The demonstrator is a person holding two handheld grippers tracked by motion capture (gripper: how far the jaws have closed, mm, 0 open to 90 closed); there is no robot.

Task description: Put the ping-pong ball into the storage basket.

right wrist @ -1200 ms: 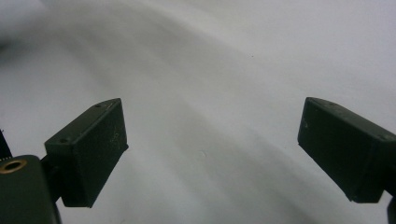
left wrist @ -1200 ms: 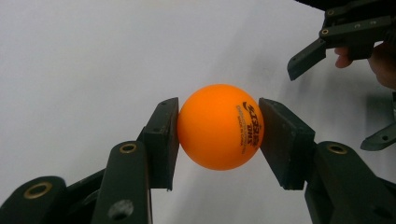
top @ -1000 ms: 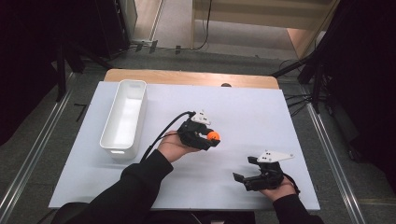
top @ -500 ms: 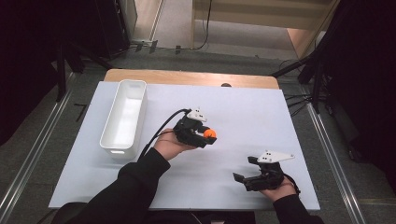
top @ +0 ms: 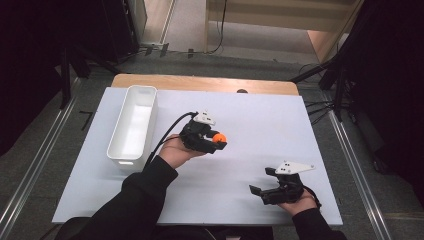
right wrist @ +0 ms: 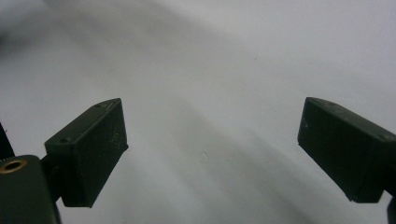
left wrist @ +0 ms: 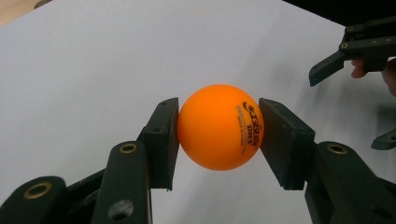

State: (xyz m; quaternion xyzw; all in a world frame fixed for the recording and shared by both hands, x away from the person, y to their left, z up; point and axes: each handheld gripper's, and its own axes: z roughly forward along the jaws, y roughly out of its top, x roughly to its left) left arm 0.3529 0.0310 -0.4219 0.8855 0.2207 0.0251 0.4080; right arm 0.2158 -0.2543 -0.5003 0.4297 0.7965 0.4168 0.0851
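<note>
from above we see the left gripper (top: 218, 142) held over the middle of the white desk (top: 260, 120), its jaws pinching an orange ball (top: 219, 137). in the left gripper view the ball (left wrist: 220, 126) sits squarely between the two black jaws, touching the flat pad on each side, with dark printed lettering on the side of it turned to the right in that view; the pale desk surface (left wrist: 93, 60) lies behind it. we cannot tell from these views whether the ball is lifted off the desk or just above it. the right gripper (top: 260, 190) rests low near the front right part of the desk, well apart from the ball, with its jaws spread wide and nothing between them; the right gripper view shows the same wide gap over bare desk (right wrist: 210, 70). that gripper's jaw tips (left wrist: 364, 44) also show at the upper right edge of the left gripper view. a long white bin (top: 133, 125) stands on the left side of the desk, left of the left gripper and apart from it.
</note>
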